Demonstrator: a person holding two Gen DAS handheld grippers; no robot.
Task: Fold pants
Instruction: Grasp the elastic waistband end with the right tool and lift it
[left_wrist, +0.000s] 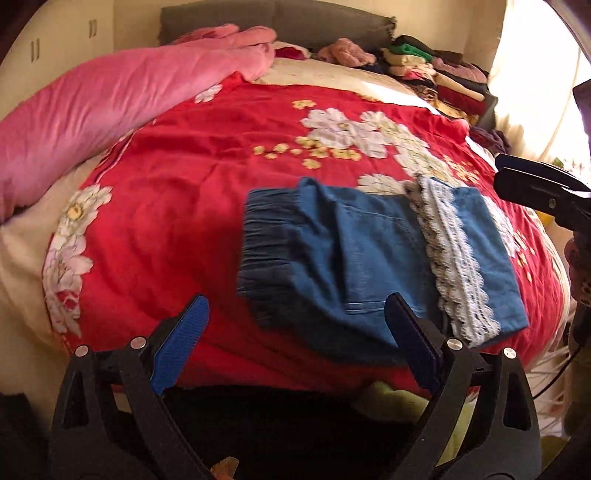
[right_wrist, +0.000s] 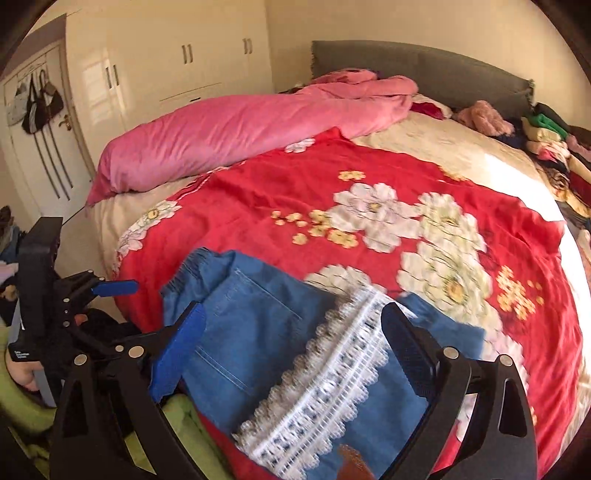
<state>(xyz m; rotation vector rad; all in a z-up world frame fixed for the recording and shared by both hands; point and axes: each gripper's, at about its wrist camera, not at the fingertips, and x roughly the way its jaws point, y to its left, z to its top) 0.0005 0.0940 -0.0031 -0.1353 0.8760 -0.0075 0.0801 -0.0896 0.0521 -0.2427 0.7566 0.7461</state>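
Blue folded pants (right_wrist: 258, 332) beneath empty right gripper (right_wrist: 295, 343).

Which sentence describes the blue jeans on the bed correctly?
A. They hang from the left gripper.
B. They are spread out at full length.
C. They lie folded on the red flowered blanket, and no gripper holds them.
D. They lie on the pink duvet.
C: the blue jeans lie folded on the red flowered blanket, lace hem on top, both grippers' jaws open and empty.

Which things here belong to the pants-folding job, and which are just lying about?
Job: folded pants; left gripper, open; right gripper, open.

Lying about: pink duvet; clothes pile; bags on door; red floral cover under the pants.
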